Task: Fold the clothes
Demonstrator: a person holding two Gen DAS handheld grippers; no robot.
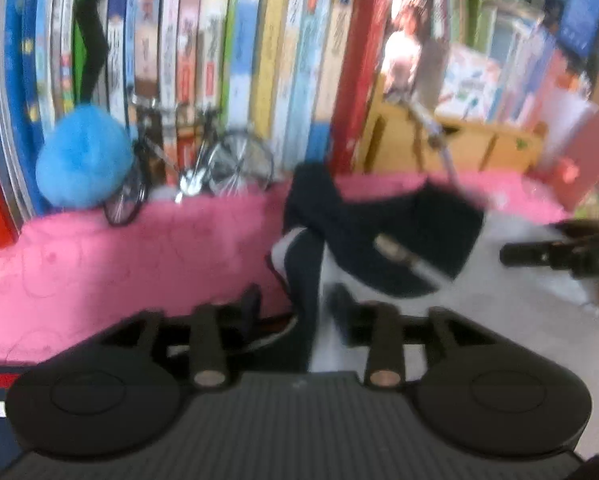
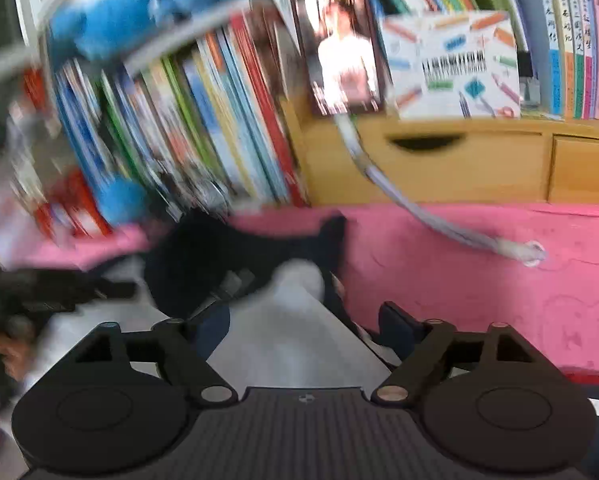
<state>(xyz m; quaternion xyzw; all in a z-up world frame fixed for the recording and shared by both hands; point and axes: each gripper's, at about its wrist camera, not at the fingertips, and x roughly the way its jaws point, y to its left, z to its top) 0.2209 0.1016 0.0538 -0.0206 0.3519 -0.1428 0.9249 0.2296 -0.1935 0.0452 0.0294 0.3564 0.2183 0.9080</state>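
A crumpled navy-and-white garment (image 1: 379, 248) lay on the fuzzy pink counter (image 1: 139, 264) cover. Both tools, left (image 1: 295, 308) and right (image 2: 303, 320), stood released over its soft folds, gripping nothing.

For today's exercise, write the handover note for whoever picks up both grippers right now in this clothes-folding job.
Left gripper: open, garment cloth between its fingers, not pinched.
Right gripper: open wide over the white part, nothing held.
The navy and white garment lies crumpled on the pink cover in front of the books.
Done: no neat fold visible.
Left: spread it flat, then fold.
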